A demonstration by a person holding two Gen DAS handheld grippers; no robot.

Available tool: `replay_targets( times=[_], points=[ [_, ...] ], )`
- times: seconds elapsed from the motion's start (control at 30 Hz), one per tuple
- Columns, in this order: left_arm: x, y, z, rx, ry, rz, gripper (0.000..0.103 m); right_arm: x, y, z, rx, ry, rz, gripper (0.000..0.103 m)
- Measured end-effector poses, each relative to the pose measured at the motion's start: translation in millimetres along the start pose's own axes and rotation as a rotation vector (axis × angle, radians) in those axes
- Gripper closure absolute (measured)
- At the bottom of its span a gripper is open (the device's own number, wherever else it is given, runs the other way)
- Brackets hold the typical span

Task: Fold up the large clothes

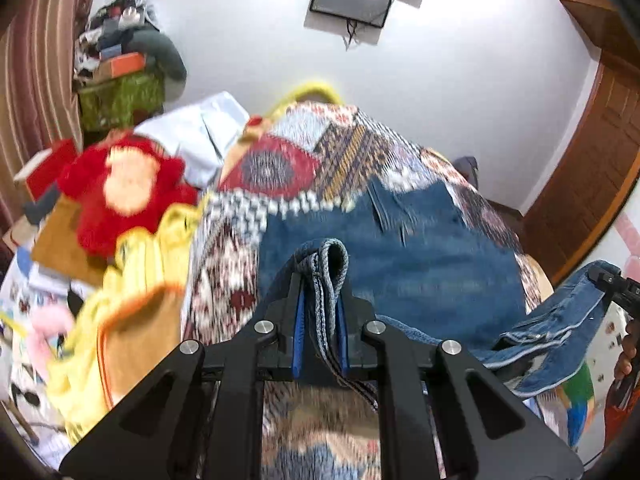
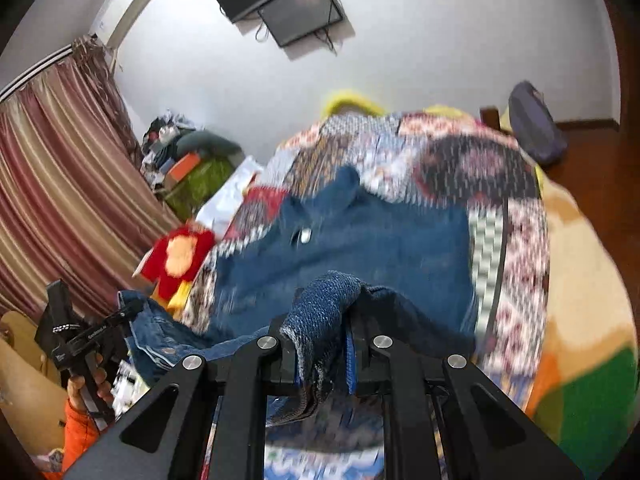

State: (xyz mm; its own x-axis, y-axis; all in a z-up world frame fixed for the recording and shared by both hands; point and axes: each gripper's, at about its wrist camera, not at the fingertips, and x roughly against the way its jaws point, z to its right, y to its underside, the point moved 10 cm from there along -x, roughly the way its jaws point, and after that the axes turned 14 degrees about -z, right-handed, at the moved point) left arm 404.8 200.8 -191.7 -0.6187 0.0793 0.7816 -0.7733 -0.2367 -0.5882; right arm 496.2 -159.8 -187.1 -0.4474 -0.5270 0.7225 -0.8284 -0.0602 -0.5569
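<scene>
Over the bed [image 1: 280, 168], each tool, left tool [image 1: 320, 320] and right tool [image 2: 324, 344], is clamped on the jeans [image 1: 392, 272] hem; the jeans sag between them. A thin pinch could slip, I'd guess.

Blue denim jeans [image 1: 400, 276], multicoloured patchwork-patterned bedspread [image 1: 304, 168], red plush toy [image 1: 120, 196], yellow cloth [image 1: 140, 264], brown-and-cream striped curtain [image 2: 52, 168].

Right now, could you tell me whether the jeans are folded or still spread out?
Spread, not folded: the jeans lie open across the patterned quilt, one edge pinched in each hand-held gripper.
</scene>
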Motion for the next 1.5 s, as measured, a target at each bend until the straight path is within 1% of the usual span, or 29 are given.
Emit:
replay_targets(
  times=[0.03,0.1,0.23,0.3,0.37,0.43,0.5,0.53,0.6,0.63,0.7,0.77,0.83,0.9,0.97,1.07,1.1,1.2,1.33,1.43,1.47,1.5],
  points=[
    [-2.2,-11.0,1.1,-0.004,-0.006,0.013,0.090,-2.1,-12.3,2.0,0.004,0.007,0.008,0.091],
    [-11.3,-38.4,3.3,-0.018,-0.043,0.041,0.090,-8.8,-39.7,4.9,0.018,0.025,0.024,0.091],
    [-39.8,-73.4,0.6,-0.013,-0.082,0.045,0.090,-31.3,-82.7,14.3,0.037,0.076,0.036,0.091],
    [-62.4,-87.0,-2.6,-0.002,-0.095,0.028,0.090,-51.4,-102.0,24.2,0.034,0.102,0.027,0.091],
    [-89.6,-97.3,-5.5,0.005,-0.097,-0.014,0.090,-81.5,-120.5,34.8,0.030,0.129,-0.009,0.091],
    [-114.2,-102.7,-9.2,-0.008,-0.122,-0.052,0.090,-105.3,-130.3,43.9,0.028,0.149,-0.046,0.091],
    [-141.2,-103.8,-13.2,-0.018,-0.149,-0.088,0.090,-136.5,-139.4,57.6,0.019,0.172,-0.090,0.091],
    [-154.5,-103.5,-16.3,-0.015,-0.156,-0.107,0.090,-145.4,-139.2,61.8,0.012,0.174,-0.101,0.091],
    [-174.6,-101.1,-21.7,0.000,-0.160,-0.138,0.090,-173.1,-141.2,78.5,-0.027,0.174,-0.136,0.091],
    [-186.1,-100.7,-25.7,0.014,-0.158,-0.155,0.090,-180.7,-140.1,84.9,-0.042,0.172,-0.147,0.091],
    [-207.9,-98.4,-34.2,0.048,-0.150,-0.195,0.090,-203.2,-135.6,102.3,-0.087,0.156,-0.183,0.091],
    [-227.6,-92.6,-42.6,0.078,-0.139,-0.237,0.088,-216.3,-129.5,115.2,-0.110,0.134,-0.215,0.091],
    [-240.4,-87.6,-46.3,0.084,-0.147,-0.256,0.082,-224.2,-122.8,125.1,-0.114,0.109,-0.234,0.091],
    [-248.0,-85.2,-45.8,0.055,-0.179,-0.252,0.080,-224.1,-116.8,129.4,-0.108,0.095,-0.252,0.090],
    [-250.6,-86.1,-43.5,0.009,-0.248,-0.238,0.079,-219.1,-113.1,130.1,-0.071,0.100,-0.262,0.090],
    [-255.4,-88.5,-42.1,-0.055,-0.359,-0.227,0.075,-205.8,-111.1,128.4,-0.045,0.098,-0.266,0.090],
    [-256.8,-88.7,-42.8,-0.064,-0.375,-0.229,0.074,-198.9,-111.7,127.2,-0.042,0.085,-0.262,0.090],
    [-258.3,-87.5,-45.3,-0.052,-0.378,-0.244,0.074,-179.8,-112.3,124.4,-0.053,0.043,-0.258,0.090],
    [-258.7,-86.8,-45.3,-0.035,-0.363,-0.262,0.072,-164.1,-108.7,126.5,-0.057,0.043,-0.272,0.090],
    [-258.7,-84.5,-43.6,-0.031,-0.371,-0.276,0.072,-155.7,-104.4,125.3,-0.011,0.104,-0.261,0.089],
    [-258.6,-83.8,-43.2,-0.033,-0.380,-0.280,0.072,-152.0,-102.7,126.9,0.004,0.146,-0.256,0.088],
    [-258.4,-82.9,-43.6,-0.036,-0.393,-0.283,0.072,-146.4,-103.8,132.3,0.013,0.210,-0.238,0.088]
  ],
)
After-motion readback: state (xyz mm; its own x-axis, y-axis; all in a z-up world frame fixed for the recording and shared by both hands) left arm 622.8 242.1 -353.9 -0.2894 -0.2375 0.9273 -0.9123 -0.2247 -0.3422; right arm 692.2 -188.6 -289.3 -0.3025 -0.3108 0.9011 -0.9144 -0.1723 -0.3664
